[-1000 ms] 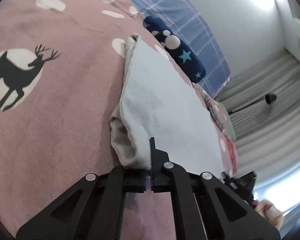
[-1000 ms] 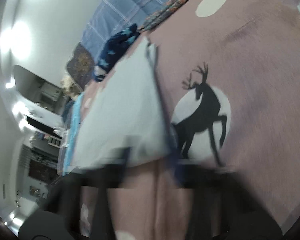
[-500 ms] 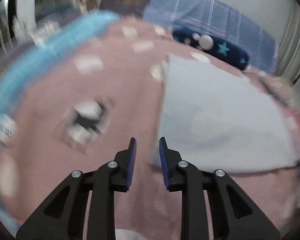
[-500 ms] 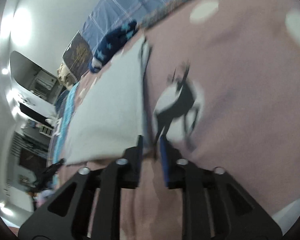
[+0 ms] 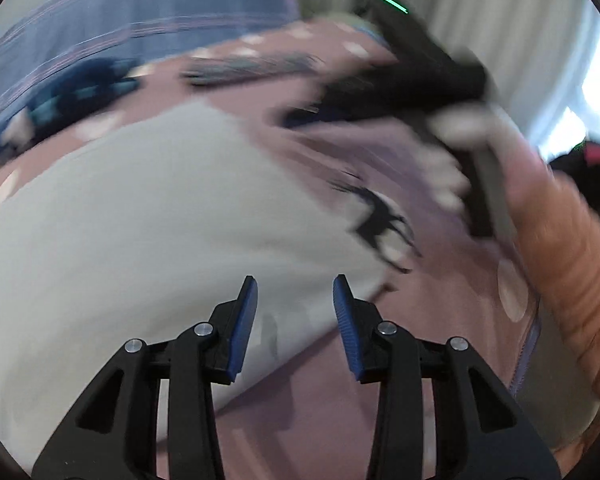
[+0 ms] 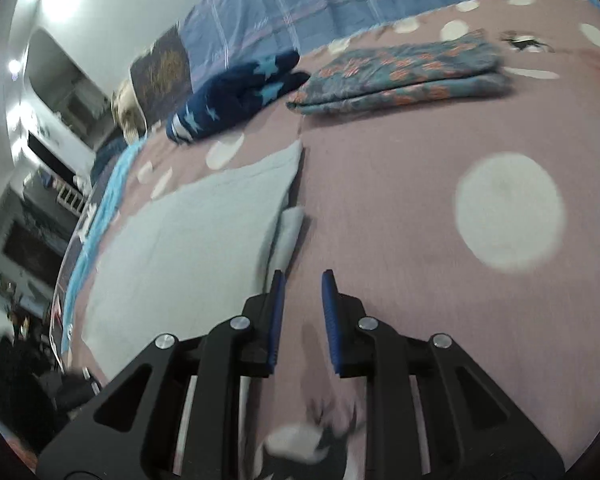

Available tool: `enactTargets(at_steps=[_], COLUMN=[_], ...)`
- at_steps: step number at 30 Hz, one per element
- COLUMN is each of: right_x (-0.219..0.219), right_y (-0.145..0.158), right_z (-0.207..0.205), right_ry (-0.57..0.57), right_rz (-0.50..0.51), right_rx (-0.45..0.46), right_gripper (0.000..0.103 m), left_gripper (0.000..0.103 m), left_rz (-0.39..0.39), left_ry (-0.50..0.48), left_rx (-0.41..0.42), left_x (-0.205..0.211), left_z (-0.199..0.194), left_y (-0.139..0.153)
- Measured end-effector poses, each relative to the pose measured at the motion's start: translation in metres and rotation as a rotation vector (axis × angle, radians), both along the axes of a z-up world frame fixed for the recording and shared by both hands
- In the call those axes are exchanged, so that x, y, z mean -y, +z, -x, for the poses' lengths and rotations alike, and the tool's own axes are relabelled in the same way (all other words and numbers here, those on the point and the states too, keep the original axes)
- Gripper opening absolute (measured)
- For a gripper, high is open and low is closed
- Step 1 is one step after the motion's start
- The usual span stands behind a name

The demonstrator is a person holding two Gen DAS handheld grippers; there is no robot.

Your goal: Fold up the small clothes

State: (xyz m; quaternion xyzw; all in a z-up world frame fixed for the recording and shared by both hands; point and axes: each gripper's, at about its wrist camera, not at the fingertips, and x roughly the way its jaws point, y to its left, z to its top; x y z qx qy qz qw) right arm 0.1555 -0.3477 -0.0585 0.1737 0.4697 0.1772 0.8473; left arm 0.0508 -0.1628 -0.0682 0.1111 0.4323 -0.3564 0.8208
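A folded pale grey-white garment (image 5: 148, 216) lies flat on the pink bedspread (image 5: 324, 396). My left gripper (image 5: 295, 300) is open and empty, its fingertips over the garment's near edge. In the right wrist view the same garment (image 6: 188, 232) lies left of centre, with a lower layer sticking out at its right edge. My right gripper (image 6: 302, 294) is open and empty, just off the garment's near right corner, over the pink bedspread (image 6: 400, 232). In the left wrist view the right gripper (image 5: 400, 84) shows blurred at the upper right, held by a hand in an orange sleeve.
A folded navy star-print garment (image 6: 236, 96) and a folded teal floral garment (image 6: 404, 72) lie at the far side of the bed, with a blue plaid pillow (image 6: 340, 4) behind. The bedspread has white dots (image 6: 508, 208) and a black deer print (image 5: 380, 228). Shelves stand left.
Both grippers let go of the garment and opened; a second ago the left was shut on its corner. Both views swung round, and the garment now lies flat.
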Motion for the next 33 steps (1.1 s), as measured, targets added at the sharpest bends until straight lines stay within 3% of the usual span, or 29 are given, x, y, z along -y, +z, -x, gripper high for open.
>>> enactTargets(at_steps=[3, 5, 8, 9, 10, 13, 16, 17, 20, 23, 28, 30, 33], right_x=[-0.008, -0.018, -0.032, -0.036, -0.038, -0.033, -0.029, -0.027, -0.020, -0.016, -0.012, -0.012, -0.012], right_y=[-0.008, -0.011, -0.016, -0.016, -0.015, -0.008, -0.004, -0.003, 0.004, 0.001, -0.019, -0.012, -0.011], right_z=[-0.022, -0.033, -0.048, -0.051, -0.052, -0.048, -0.046, -0.046, -0.051, -0.060, -0.068, -0.066, -0.066], right_ry=[0.057, 0.107, 0.154, 0.167, 0.169, 0.155, 0.136, 0.130, 0.101, 0.074, 0.058, 0.066, 0.048], right_rz=[-0.001, 0.020, 0.057, 0.058, 0.050, -0.051, -0.098, -0.110, -0.175, -0.164, -0.170, -0.185, -0.127], right_rx=[-0.028, -0.040, -0.038, -0.020, -0.003, 0.101, 0.141, 0.151, 0.170, 0.171, 0.116, 0.145, 0.168], right_gripper=[0.021, 0.028, 0.029, 0.026, 0.006, 0.002, 0.002, 0.002, 0.002, 0.001, 0.001, 0.001, 0.000], left_gripper=[0.046, 0.047, 0.052, 0.053, 0.054, 0.049, 0.008, 0.004, 0.004, 0.003, 0.003, 0.003, 0.003], left_rz=[-0.057, -0.094, -0.116, -0.125, -0.142, -0.162, -0.063, 0.006, 0.128, 0.200, 0.208, 0.213, 0.212], left_ry=[-0.046, -0.031, -0.014, -0.014, -0.015, -0.029, 0.001, 0.012, 0.053, 0.081, 0.053, 0.042, 0.024], left_rx=[0.000, 0.016, 0.009, 0.011, 0.022, 0.065, -0.009, -0.066, -0.197, -0.249, -0.247, -0.253, -0.258], left_x=[0.034, 0.048, 0.057, 0.058, 0.060, 0.061, 0.041, 0.031, 0.001, -0.015, -0.013, -0.010, -0.004], left_z=[0.002, -0.002, -0.004, -0.004, -0.001, 0.007, -0.002, -0.012, -0.024, -0.025, -0.008, -0.005, -0.013], left_y=[-0.008, -0.009, -0.012, -0.013, -0.015, -0.018, -0.015, -0.014, -0.020, -0.023, -0.023, -0.023, -0.025])
